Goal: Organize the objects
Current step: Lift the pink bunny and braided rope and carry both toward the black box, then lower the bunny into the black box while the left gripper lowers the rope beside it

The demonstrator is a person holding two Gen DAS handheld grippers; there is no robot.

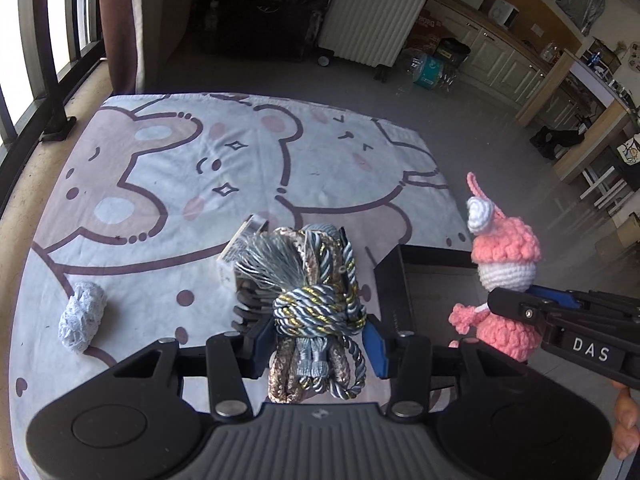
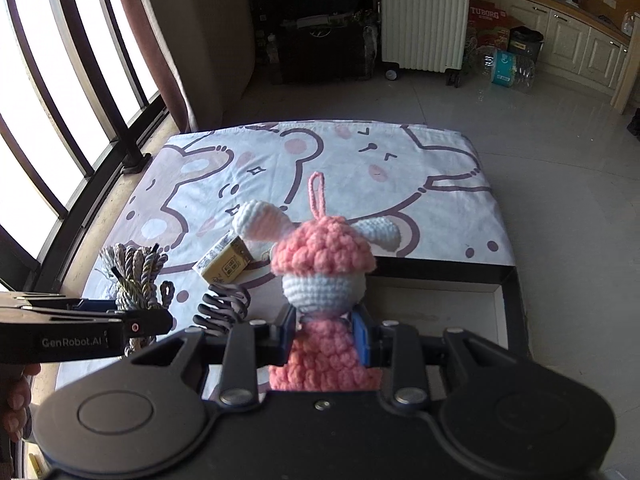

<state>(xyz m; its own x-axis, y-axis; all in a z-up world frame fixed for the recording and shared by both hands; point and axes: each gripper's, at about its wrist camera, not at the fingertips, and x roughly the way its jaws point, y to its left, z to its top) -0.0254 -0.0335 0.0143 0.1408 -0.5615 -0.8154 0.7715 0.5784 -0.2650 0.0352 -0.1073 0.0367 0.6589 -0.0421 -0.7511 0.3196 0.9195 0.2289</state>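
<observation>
My left gripper point(image 1: 320, 340) is shut on a bundle of grey, gold and brown twisted cords with a tassel point(image 1: 316, 300), lifted above the cartoon-print cloth point(image 1: 160, 168). My right gripper point(image 2: 326, 332) is shut on a pink and white crochet bunny point(image 2: 324, 264), held upright by its body. The bunny point(image 1: 504, 256) shows at the right of the left wrist view, over a black shallow box point(image 1: 404, 280). From the right wrist view the cord bundle point(image 2: 136, 272) hangs at the left, and the box point(image 2: 508, 280) lies just beyond the bunny.
A small yellow carton point(image 2: 226, 266), a black claw hair clip point(image 2: 224, 306) and a pale lace roll point(image 1: 82, 322) lie on the cloth. Window bars point(image 2: 60, 100) run along the left. A white ribbed suitcase point(image 2: 424, 20) and bottles stand on the floor beyond.
</observation>
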